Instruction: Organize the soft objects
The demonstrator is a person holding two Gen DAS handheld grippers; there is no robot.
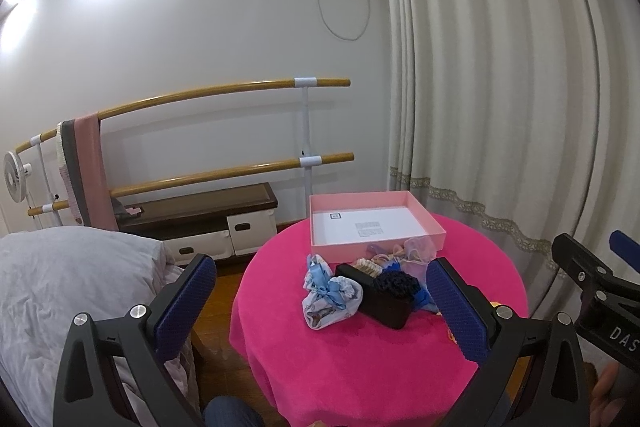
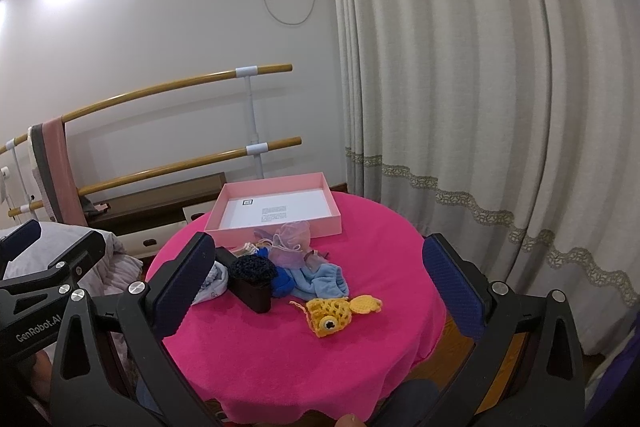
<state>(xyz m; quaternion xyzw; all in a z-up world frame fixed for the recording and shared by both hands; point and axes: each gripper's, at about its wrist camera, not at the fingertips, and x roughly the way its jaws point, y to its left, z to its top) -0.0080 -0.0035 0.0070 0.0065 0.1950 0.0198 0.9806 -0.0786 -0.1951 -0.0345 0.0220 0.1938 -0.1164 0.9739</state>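
Observation:
A round table with a pink cloth (image 1: 360, 359) (image 2: 280, 347) holds a pile of soft things. An open pink box (image 1: 372, 223) (image 2: 276, 213) with a white floor stands at the table's far side. In front of it lie a blue-and-white cloth bundle (image 1: 330, 297), a black box (image 1: 384, 301) (image 2: 250, 289) with a dark knitted piece (image 2: 252, 267), a sheer pink pouch (image 2: 290, 241), a light blue cloth (image 2: 320, 281) and a yellow crocheted fish (image 2: 334, 311). My left gripper (image 1: 320, 307) is open and empty, held above the table's near side. My right gripper (image 2: 320, 291) is open and empty too.
A bed with grey bedding (image 1: 68, 291) stands left of the table. A wooden double bar rack (image 1: 224, 131) with hanging cloths and a low cabinet (image 1: 208, 223) stand by the wall. Curtains (image 1: 500, 107) hang at the right. A fan (image 1: 16, 177) is at far left.

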